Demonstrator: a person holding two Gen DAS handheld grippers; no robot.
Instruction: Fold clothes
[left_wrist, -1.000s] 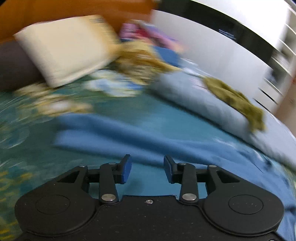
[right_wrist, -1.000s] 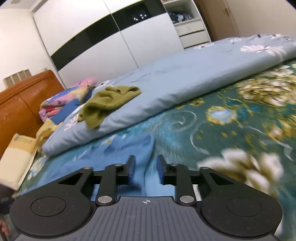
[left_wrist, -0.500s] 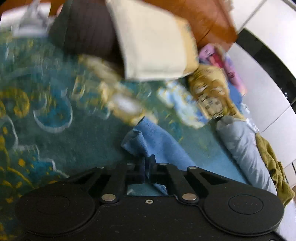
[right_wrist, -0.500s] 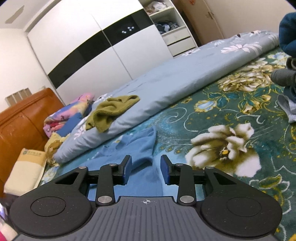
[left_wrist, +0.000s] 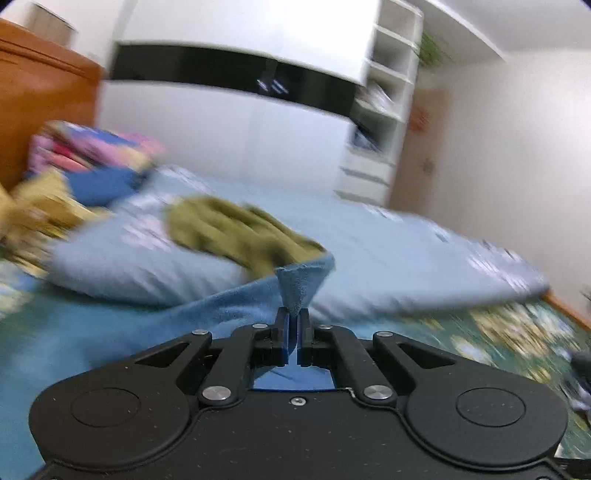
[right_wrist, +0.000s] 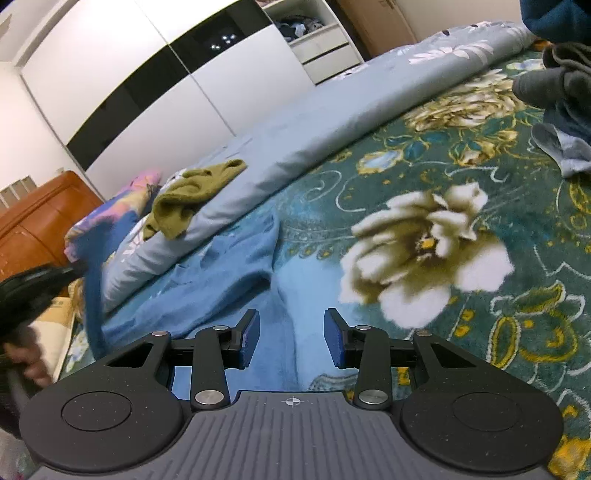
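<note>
A white wardrobe (right_wrist: 155, 85) with a black glass band fills the upper left of the right wrist view, with open shelves and drawers at its right end. Below it, a teal bedspread (right_wrist: 480, 280) printed with large cream and gold flowers covers the right and lower part of that frame. A rolled pale blue quilt (right_wrist: 332, 125) runs diagonally from the upper right down toward the centre left, lying along the far edge of the bedspread. An orange-brown wooden headboard (right_wrist: 33, 218) sits at the left edge.

The blue garment (right_wrist: 207, 291) lies spread on the bedspread in the lower centre left of the right wrist view, just beside the quilt, with one corner lifted off the bed at the far left. An olive green garment (right_wrist: 188, 195) is draped over the quilt, left of centre. A heap of dark grey and navy clothes (right_wrist: 554, 81) sits in the upper right corner (what the pieces are cannot be told). A pink and purple folded blanket (right_wrist: 110, 214) lies against the headboard end of the quilt.

The right gripper (right_wrist: 291, 338) hangs over the near part of the blue garment at the lower centre, its jaws opening and its blue pads apart, nothing pinched between them. The left gripper (left_wrist: 293, 323), at the lower centre of its own (motion-blurred) view, is clenched on a corner of the blue garment (left_wrist: 301, 284), which stands up in a peak above the fingertips. A hand (right_wrist: 26, 354) holds that gripper at the left edge of the right wrist view.
</note>
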